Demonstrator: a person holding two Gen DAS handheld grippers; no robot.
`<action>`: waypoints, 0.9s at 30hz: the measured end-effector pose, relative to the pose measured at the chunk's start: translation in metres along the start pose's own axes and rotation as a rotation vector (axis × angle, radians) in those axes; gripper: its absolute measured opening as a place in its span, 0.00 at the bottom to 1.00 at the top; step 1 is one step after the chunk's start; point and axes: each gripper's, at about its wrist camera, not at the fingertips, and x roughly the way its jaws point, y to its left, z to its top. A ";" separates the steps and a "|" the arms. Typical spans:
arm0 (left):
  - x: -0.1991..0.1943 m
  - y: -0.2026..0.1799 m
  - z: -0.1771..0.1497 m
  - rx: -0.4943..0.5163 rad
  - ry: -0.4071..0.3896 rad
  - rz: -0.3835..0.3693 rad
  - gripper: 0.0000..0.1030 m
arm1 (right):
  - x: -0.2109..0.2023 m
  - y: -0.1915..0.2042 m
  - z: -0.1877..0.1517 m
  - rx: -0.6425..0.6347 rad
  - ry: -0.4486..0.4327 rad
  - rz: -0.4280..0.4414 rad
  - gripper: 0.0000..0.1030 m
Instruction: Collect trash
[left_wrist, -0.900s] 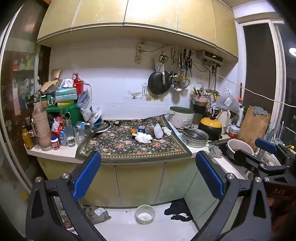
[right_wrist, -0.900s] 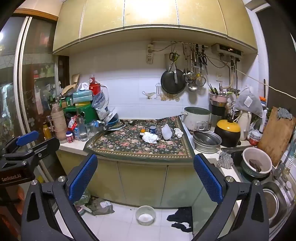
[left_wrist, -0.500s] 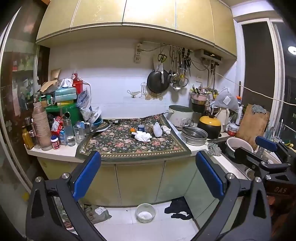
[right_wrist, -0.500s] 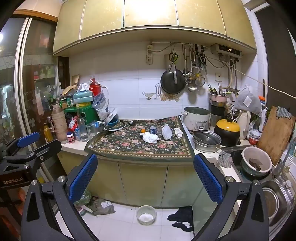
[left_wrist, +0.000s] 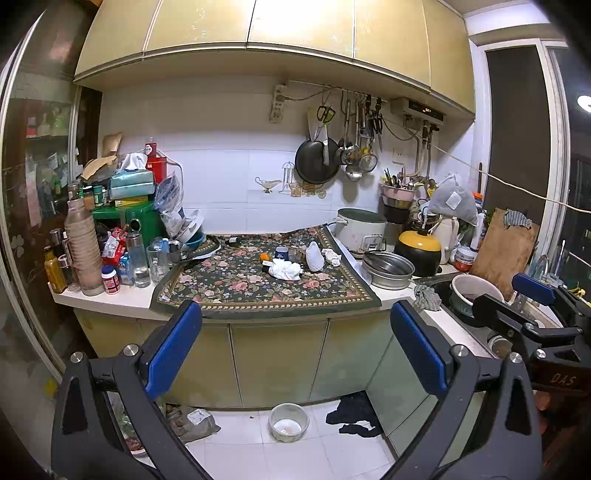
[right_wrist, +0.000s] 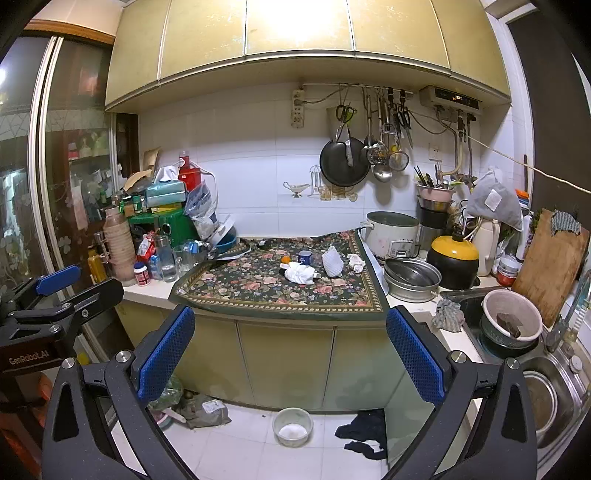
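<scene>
Left gripper (left_wrist: 295, 354): black frame, blue pads spread wide apart, holding nothing, low in the frame before the cabinet doors.
Right gripper (right_wrist: 291, 354): the same build, fingers wide apart and empty, low in the frame.
Trash: crumpled white tissue (left_wrist: 283, 269) (right_wrist: 301, 274) at frame centre on the dark floral cloth (left_wrist: 236, 284); a smaller white wad (right_wrist: 356, 262) lies near the cloth's right edge, just beside a white mesh fruit sleeve (right_wrist: 332, 261).
Nearby: small blue cup (right_wrist: 305, 257) and an orange round piece (right_wrist: 284, 259) just behind the tissue.
Floor: white bowl (left_wrist: 288, 421) lower centre; dark rag (left_wrist: 356, 413) to its right.
</scene>
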 end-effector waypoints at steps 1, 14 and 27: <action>0.001 0.007 0.002 0.000 0.001 -0.008 1.00 | 0.000 0.000 0.000 0.000 0.000 0.000 1.00; 0.005 0.011 -0.010 -0.009 0.013 -0.007 1.00 | 0.001 0.000 0.000 0.003 0.004 0.001 1.00; 0.005 0.010 -0.014 -0.009 0.015 -0.008 1.00 | 0.002 -0.001 0.000 0.006 0.005 0.002 1.00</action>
